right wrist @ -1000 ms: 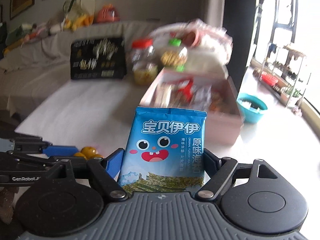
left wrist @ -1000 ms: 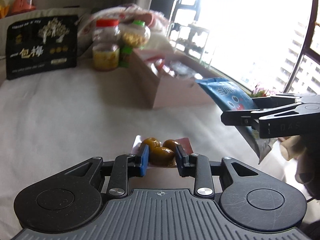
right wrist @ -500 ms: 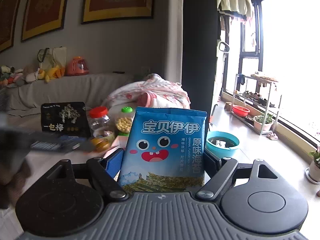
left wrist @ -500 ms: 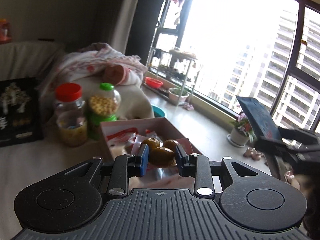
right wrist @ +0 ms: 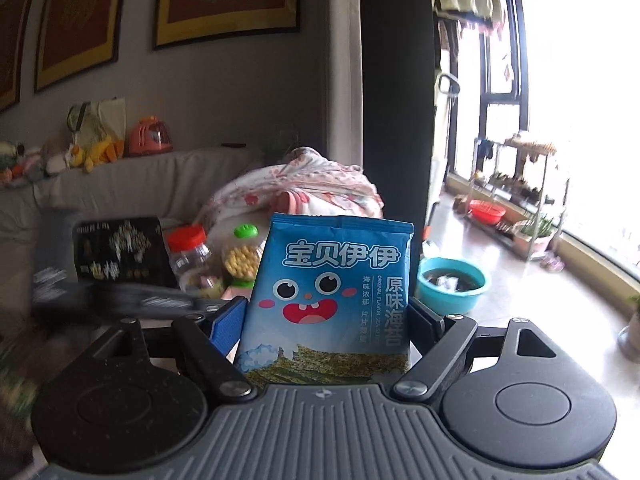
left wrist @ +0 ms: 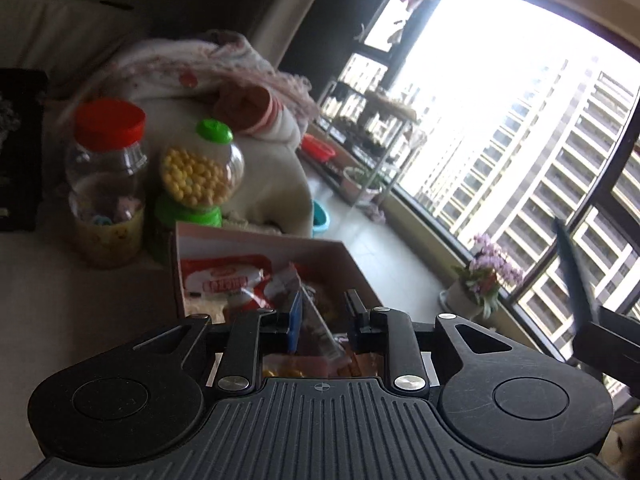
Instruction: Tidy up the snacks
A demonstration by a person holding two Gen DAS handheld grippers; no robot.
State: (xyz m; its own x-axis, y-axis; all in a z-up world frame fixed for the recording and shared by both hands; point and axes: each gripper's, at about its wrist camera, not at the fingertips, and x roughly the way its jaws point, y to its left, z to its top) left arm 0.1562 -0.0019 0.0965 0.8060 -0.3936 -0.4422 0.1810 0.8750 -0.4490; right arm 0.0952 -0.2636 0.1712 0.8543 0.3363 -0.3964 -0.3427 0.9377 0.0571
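The right gripper [right wrist: 326,320] is clamped on a blue seaweed snack packet with a cartoon face [right wrist: 332,300], which stands upright between its blue-padded fingers [right wrist: 229,323] and hides most of what lies straight ahead; its lower edge is cut off behind the gripper body. The left gripper [left wrist: 323,322] has its fingers parted with nothing between them, whereas half a second ago it was pinching a clear pack of brown glazed snacks; a clear pack with yellowish pieces [left wrist: 296,366] now lies just below its fingers, largely hidden by the gripper body, so I cannot tell for sure that it is the same one. Directly under and beyond those fingers sits the open pink cardboard box [left wrist: 264,246], with a red-and-white wrapper [left wrist: 224,280] and other blurred packets inside. Past the box's far left corner stand a clear jar with a red lid [left wrist: 106,176] and a round clear jar of yellow balls with a green cap [left wrist: 202,172], close together. Behind them is a rumpled floral blanket [left wrist: 208,64]. At the right edge of the left view, the packet appears edge-on as a dark sliver. In the right view the left gripper is a motion-blurred dark shape at the left, and a black snack bag with pale lettering [right wrist: 120,252] stands beyond it.
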